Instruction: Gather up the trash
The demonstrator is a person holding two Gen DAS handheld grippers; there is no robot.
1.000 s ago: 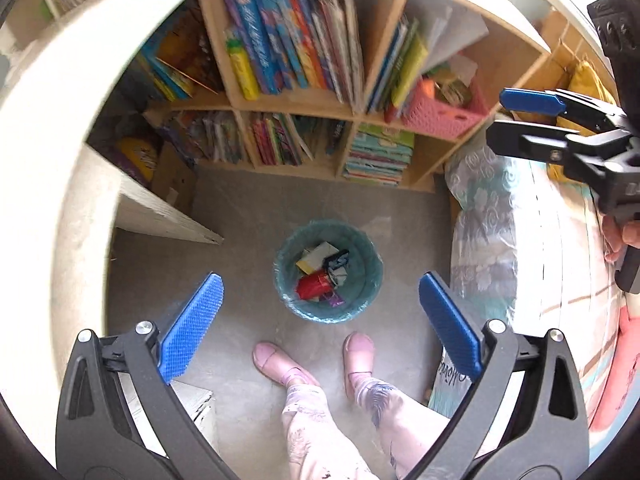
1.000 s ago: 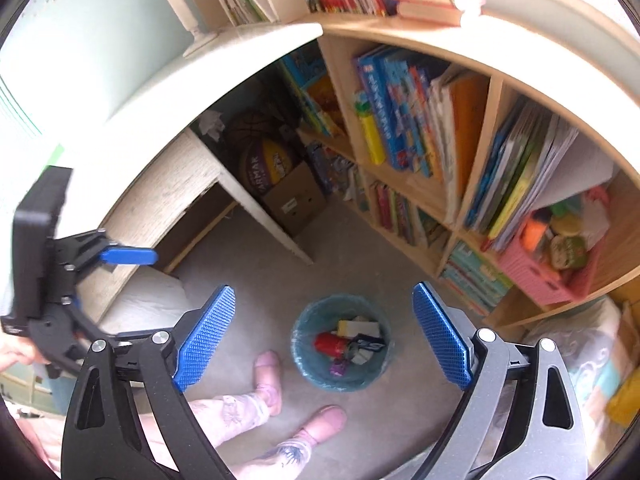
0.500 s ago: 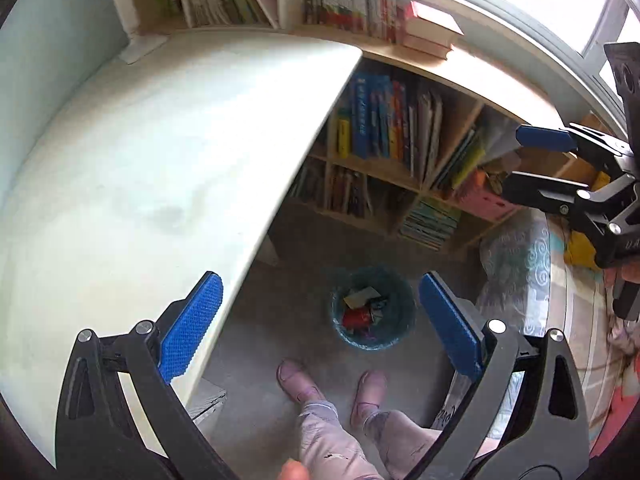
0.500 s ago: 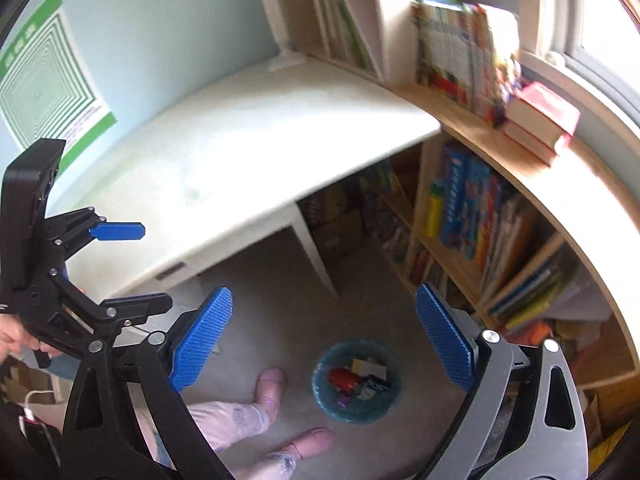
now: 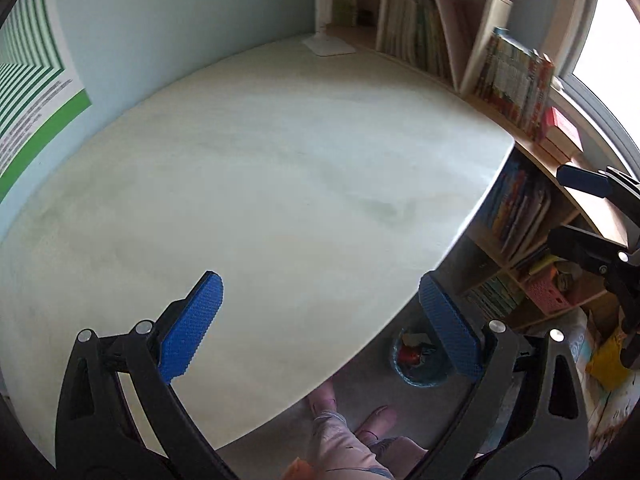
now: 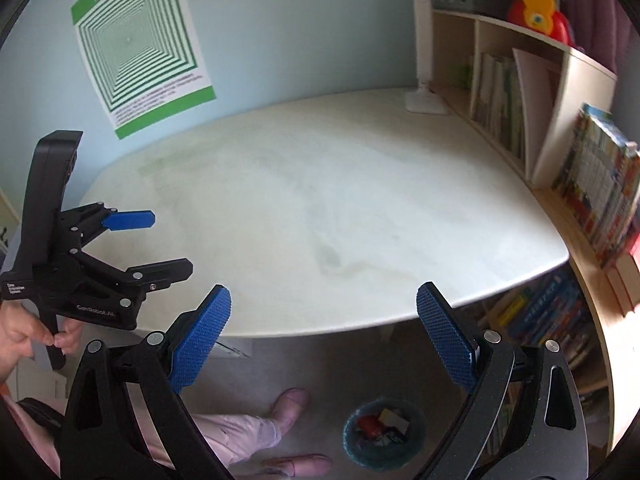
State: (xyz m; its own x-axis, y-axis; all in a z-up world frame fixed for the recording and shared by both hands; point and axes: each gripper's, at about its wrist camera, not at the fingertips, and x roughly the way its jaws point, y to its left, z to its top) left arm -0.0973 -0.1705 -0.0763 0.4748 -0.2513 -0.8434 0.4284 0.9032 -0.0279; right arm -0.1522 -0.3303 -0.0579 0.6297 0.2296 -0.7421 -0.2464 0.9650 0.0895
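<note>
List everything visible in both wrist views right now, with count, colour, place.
Desk: 1, white, centre of both views, top bare.
Lamp base: 1, white, far corner of the desk.
Poster: 1, green and white, on the blue wall.
Desktop shelf: 1, light wood, books inside, right of the desk.
Toy: 1, red and yellow, on top of that shelf.
Low bookcase: 1, wood, coloured books, under the window.
Basket: 1, pink, in the bookcase.
Trash bin: 1, teal, on the floor, holding trash.
Slippers: 2, pink, on the person's feet.
Left gripper: blue pads, open, empty.
Right gripper: blue pads, open, empty.
</note>
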